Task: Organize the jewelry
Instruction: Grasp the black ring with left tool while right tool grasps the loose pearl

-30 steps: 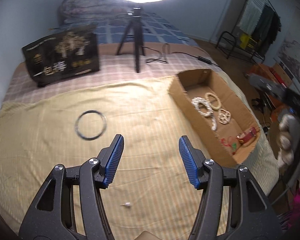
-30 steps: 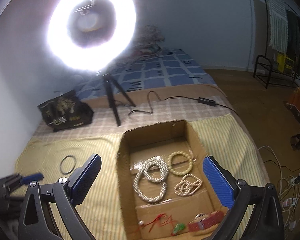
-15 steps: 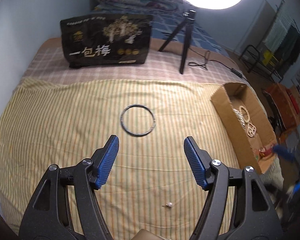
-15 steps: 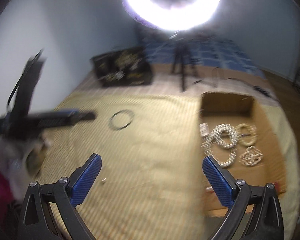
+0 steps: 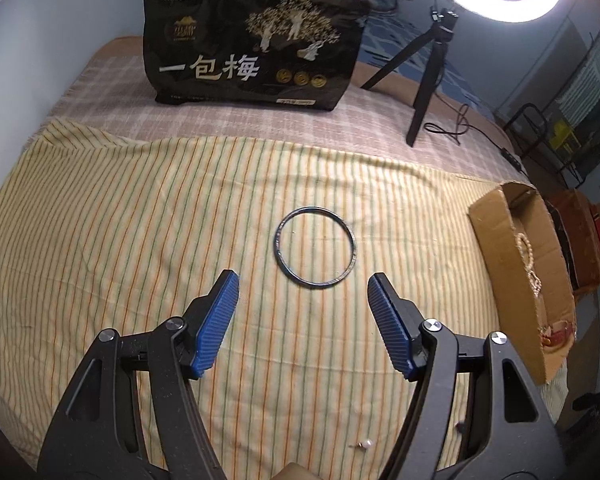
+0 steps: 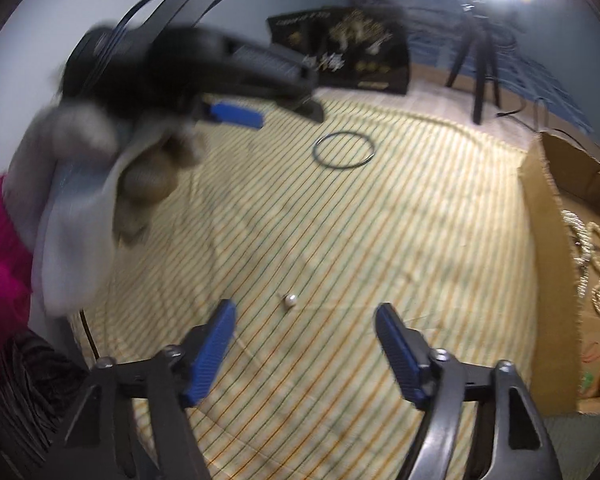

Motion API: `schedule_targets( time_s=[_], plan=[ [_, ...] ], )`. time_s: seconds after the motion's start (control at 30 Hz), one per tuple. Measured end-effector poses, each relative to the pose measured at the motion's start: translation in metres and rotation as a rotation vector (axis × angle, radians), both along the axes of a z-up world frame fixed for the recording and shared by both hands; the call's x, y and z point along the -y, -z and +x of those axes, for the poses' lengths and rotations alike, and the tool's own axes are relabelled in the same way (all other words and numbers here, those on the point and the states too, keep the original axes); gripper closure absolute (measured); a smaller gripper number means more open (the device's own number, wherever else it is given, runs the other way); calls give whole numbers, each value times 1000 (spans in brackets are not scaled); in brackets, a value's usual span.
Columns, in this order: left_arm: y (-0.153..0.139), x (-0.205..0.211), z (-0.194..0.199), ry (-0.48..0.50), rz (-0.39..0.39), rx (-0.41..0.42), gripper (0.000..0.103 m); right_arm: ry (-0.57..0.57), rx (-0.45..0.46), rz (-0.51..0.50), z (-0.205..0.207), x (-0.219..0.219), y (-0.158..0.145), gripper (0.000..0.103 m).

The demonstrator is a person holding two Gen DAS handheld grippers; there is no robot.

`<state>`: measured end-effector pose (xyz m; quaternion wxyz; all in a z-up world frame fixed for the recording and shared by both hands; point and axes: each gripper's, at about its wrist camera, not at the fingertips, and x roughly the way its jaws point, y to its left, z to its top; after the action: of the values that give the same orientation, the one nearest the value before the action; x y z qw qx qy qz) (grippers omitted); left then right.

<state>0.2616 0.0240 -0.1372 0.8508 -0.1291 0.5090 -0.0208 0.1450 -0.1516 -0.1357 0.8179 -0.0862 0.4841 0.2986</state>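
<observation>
A dark thin bangle [image 5: 315, 247] lies flat on the striped yellow cloth [image 5: 140, 216]; it also shows farther off as the bangle [image 6: 343, 149]. My left gripper [image 5: 303, 288] hangs open just short of it, nothing between the blue pads. A small pearl stud [image 6: 290, 300] lies on the cloth just beyond my right gripper [image 6: 302, 317], whose jaws are closing with nothing between them. The same stud [image 5: 365, 444] sits near the bottom of the left wrist view. The left gripper, held in a gloved hand, appears blurred as the left gripper [image 6: 236, 92].
An open cardboard box [image 6: 548, 248] with several bead bracelets stands at the cloth's right edge, also seen as the box [image 5: 500, 248]. A black printed bag [image 5: 252, 44] and a ring light on a tripod [image 5: 428, 76] stand at the back. A pink sleeve [image 6: 0, 264] is at the left.
Both grippers swung left from the box toward the cloth's middle and dropped lower. The bangle came in front of the left gripper, the stud in front of the right one, whose jaws narrowed.
</observation>
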Motion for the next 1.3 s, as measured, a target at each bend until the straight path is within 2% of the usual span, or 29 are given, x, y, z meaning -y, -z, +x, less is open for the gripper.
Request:
schedule_targets(
  time_s=[0.1, 0.2, 0.23, 0.3, 0.47, 0.53, 0.87, 0.97, 1.07, 1.17, 1.23, 1.3],
  plan=[
    [7, -3, 7, -8, -3, -12, 44, -35, -9, -12, 1, -7, 9, 51],
    [13, -4, 12, -12, 1, -20, 49, -65, -18, -11, 1, -14, 16, 61],
    [15, -4, 14, -13, 1, -25, 56, -77, -19, -14, 1, -17, 19, 62],
    [21, -4, 18, -12, -3, -39, 60, -93, -17, -29, 0, -23, 21, 64],
    [27, -5, 26, -14, -9, -45, 61, -104, -10, -73, 3, -31, 29, 68],
    [30, -4, 30, -12, -8, -49, 66, -100, -19, -67, 5, -31, 31, 71],
    [52, -2, 47, -20, 21, -84, 69, -100, -34, -80, 13, -35, 40, 75],
    [56, 0, 51, -5, 38, -79, 69, -102, -32, -83, 15, -37, 43, 76],
    [59, 7, 53, 29, 90, -71, 70, -105, -30, -87, 18, -39, 44, 78],
    [60, 12, 53, 44, 140, -52, 82, -113, -20, -97, 18, -41, 45, 81],
    [60, 12, 53, 44, 139, -50, 93, -117, -14, -100, 17, -42, 45, 85],
    [60, 9, 53, 35, 129, -53, 98, -111, -15, -95, 16, -42, 44, 91]
  ],
)
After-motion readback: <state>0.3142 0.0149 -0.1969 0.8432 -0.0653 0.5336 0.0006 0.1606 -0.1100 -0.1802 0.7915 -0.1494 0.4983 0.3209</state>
